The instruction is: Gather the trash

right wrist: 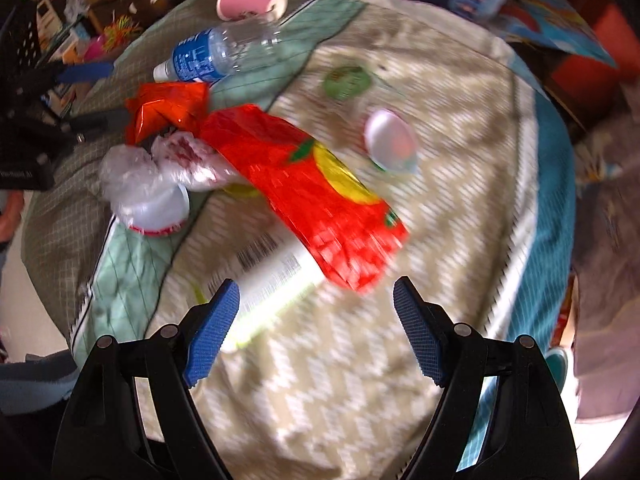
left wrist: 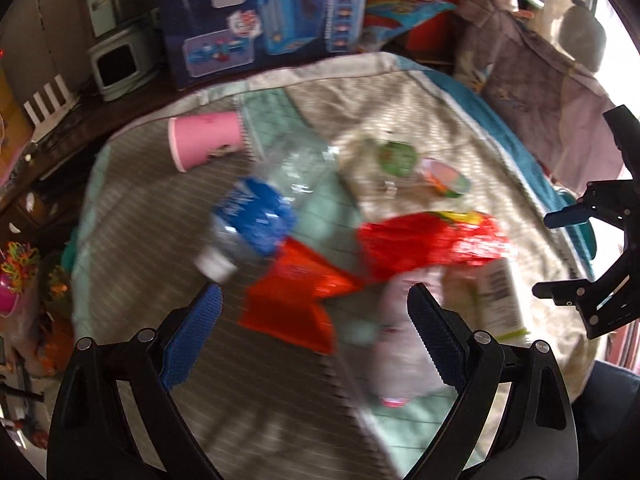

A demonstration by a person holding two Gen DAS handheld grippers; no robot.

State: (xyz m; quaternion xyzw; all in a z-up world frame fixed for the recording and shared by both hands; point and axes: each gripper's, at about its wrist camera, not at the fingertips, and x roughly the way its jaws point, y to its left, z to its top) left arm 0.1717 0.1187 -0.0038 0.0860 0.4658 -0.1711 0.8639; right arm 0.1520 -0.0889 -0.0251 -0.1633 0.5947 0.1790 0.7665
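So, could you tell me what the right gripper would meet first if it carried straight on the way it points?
Probably the white barcoded packet lying on the quilt under the red bag; the open right gripper holds nothing, though blur leaves depth uncertain.

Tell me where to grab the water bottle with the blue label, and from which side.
Take the water bottle across its blue-labelled middle, coming down from above with the jaws straddling its width. It lies on its side on the quilt, white cap toward the orange wrapper, so the round body is exposed on top.
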